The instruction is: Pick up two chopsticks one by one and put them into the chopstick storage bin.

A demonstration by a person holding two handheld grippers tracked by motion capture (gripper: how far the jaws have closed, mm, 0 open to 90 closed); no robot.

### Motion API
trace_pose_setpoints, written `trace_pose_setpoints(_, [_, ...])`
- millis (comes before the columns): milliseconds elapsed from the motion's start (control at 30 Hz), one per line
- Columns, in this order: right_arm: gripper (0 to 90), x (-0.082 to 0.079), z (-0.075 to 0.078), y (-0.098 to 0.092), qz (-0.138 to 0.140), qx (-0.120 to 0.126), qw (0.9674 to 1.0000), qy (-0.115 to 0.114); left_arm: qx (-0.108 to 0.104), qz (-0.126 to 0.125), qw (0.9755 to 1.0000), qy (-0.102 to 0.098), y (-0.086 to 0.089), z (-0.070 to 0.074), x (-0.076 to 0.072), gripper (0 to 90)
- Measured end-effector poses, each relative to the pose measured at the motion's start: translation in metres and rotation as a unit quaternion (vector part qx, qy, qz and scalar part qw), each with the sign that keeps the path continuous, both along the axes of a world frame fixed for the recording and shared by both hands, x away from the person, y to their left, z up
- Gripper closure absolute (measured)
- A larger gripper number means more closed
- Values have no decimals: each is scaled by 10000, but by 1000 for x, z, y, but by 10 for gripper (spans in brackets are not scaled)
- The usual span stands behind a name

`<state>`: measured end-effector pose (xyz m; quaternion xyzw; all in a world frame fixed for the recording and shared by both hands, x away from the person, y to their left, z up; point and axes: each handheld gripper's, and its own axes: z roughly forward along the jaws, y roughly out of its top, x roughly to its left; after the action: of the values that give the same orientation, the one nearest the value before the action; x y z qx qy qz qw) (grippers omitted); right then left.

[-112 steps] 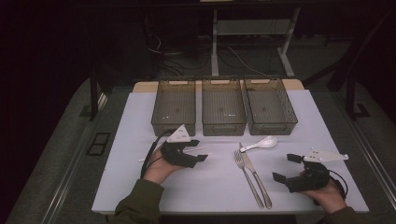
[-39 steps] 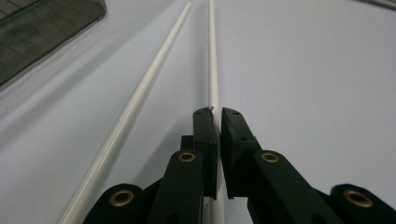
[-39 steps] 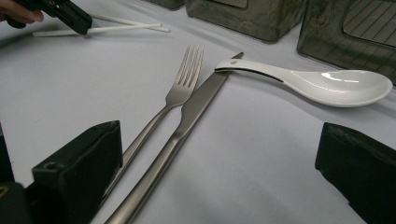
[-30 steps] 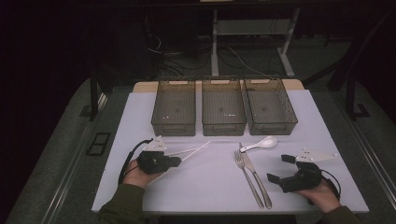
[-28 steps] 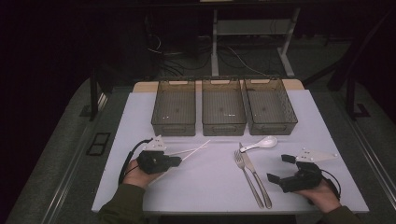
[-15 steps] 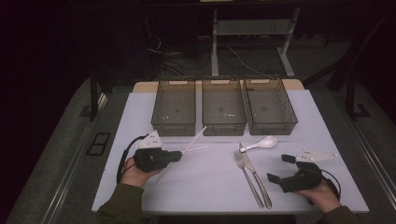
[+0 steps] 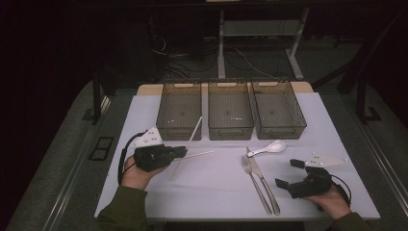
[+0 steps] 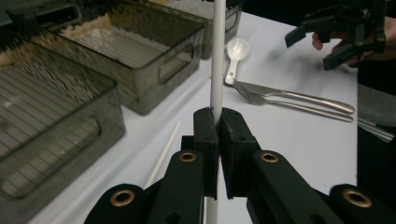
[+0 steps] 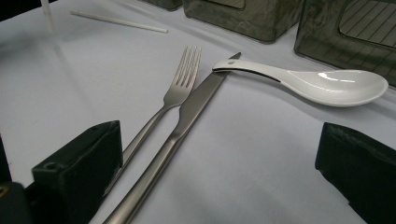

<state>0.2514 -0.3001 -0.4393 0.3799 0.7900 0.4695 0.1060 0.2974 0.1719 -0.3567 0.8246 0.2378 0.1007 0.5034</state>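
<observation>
The left gripper (image 7: pixel 180 152) pinches one white chopstick (image 8: pixel 217 60) between its jaws, held tilted above the counter (image 7: pixel 216 187) in front of the left bin (image 7: pixel 179 110). A second chopstick (image 7: pixel 195 155) lies beneath. The fork (image 7: pixel 255 183), knife (image 7: pixel 263 185) and white spoon (image 7: pixel 269 147) lie further right, beside the right gripper (image 7: pixel 287 174), whose jaws are spread, holding nothing.

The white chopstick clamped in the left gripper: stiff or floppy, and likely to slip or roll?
The chopstick runs straight beyond the left gripper, so it's probably stiff. It looks thin, so likely light. Held across its smooth shaft, it may pivot; the loose chopstick looks round and could roll.
</observation>
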Motion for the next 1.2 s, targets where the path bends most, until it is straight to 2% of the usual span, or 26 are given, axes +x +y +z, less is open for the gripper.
trace_pose_setpoints(200, [9,0,0,0,-35,15,10000,26,6,10,9997,-248,-5,19,14,851])
trace_pose_setpoints(533, [9,0,0,-1,-42,21,10000,32,29,99,9989,-451,-11,46,48,851])
trace_pose_setpoints(767, [9,0,0,-1,-46,29,10000,13,-2,346,9978,-559,-6,69,80,851])
trace_pose_setpoints(800, [9,0,0,-1,-49,32,10000,16,-2,346,9978,-559,-6,69,80,851])
trace_pose_setpoints(867, [9,0,0,-2,-49,31,10000,9,4,484,9970,-608,-3,77,93,851])
trace_pose_setpoints(1033, [9,0,0,-2,-48,40,10000,19,71,768,9955,-547,1,81,118,851])
trace_pose_setpoints(1200, [9,0,0,-1,-43,45,10000,19,338,1105,9928,-325,4,70,143,851])
